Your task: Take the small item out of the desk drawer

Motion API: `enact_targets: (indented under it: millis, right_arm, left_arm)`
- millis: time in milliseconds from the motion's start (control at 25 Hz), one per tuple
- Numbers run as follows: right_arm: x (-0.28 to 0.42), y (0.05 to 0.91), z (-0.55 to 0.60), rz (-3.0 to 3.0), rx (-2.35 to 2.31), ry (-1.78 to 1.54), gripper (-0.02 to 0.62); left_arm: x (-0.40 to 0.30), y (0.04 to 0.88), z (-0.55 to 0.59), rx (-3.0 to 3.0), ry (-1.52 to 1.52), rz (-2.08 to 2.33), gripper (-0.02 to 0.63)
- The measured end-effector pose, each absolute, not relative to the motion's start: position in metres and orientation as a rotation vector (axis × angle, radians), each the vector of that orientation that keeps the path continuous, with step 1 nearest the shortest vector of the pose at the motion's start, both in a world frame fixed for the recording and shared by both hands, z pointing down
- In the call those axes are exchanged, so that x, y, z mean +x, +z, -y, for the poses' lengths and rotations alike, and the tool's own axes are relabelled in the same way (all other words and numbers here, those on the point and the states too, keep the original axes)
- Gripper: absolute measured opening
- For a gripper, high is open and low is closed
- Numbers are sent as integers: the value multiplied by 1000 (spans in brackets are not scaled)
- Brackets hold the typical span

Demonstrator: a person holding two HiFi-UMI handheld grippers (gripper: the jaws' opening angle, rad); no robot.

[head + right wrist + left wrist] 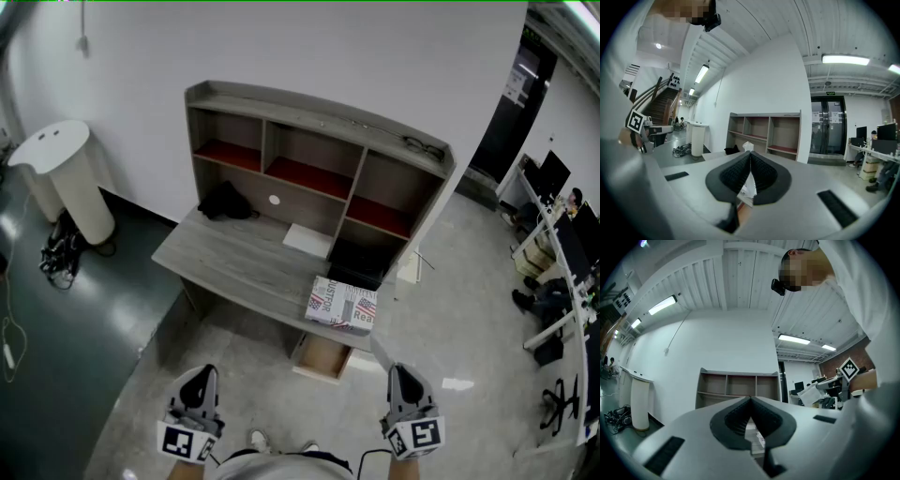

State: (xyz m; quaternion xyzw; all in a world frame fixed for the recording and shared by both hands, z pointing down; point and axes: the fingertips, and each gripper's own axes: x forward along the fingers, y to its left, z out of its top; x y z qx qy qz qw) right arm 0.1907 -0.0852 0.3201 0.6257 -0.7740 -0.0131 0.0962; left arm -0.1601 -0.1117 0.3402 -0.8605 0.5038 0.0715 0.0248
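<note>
the left gripper [202,377] and right gripper [403,375] sit low before the desk [234,253], jaws pressed together, empty. the drawer [322,357] stands open under the printed box [342,305]; what lies inside is too small to tell.

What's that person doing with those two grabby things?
A person stands in front of a wooden desk, holding a gripper in each hand. The left gripper and the right gripper are both shut with nothing in them, short of the desk. The drawer under the desktop is partly open. Neither gripper has reached it yet, and what's inside can't be made out.
</note>
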Motion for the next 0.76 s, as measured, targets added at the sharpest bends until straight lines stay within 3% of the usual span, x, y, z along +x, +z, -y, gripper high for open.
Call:
enact_targets:
  millis: [760]
  right_arm:
    - [174, 323, 83, 2289, 1826, -55, 23]
  left_arm:
    - [-171, 350, 105, -2688, 214, -1580, 17]
